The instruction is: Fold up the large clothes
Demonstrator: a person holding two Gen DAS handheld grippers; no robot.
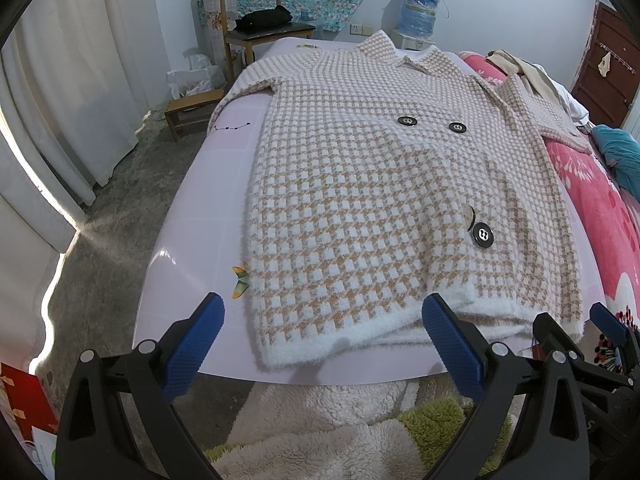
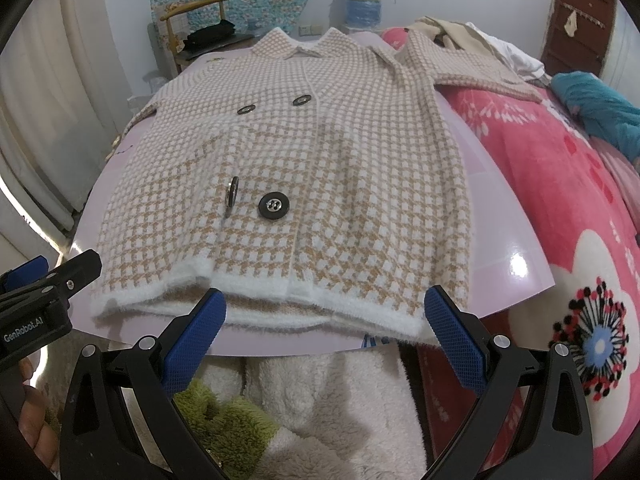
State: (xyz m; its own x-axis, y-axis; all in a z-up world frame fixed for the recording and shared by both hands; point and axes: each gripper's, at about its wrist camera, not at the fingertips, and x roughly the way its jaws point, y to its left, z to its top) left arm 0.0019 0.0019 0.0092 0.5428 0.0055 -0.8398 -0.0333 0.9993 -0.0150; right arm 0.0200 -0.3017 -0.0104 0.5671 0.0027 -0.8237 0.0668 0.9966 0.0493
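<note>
My left claw [image 1: 322, 338] and right claw [image 2: 325, 322] both stand wide open, holding nothing, just short of the coat's [image 1: 372, 184] white hem. The coat lies flat, buttons up, on the pink board [image 1: 192, 216] over the bed. Its long axis runs straight away from me, collar farthest. The left claw faces the hem's left corner, the right claw the right half; neither touches it.

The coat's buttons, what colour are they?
Black buttons, clearest in the right wrist view.
</note>
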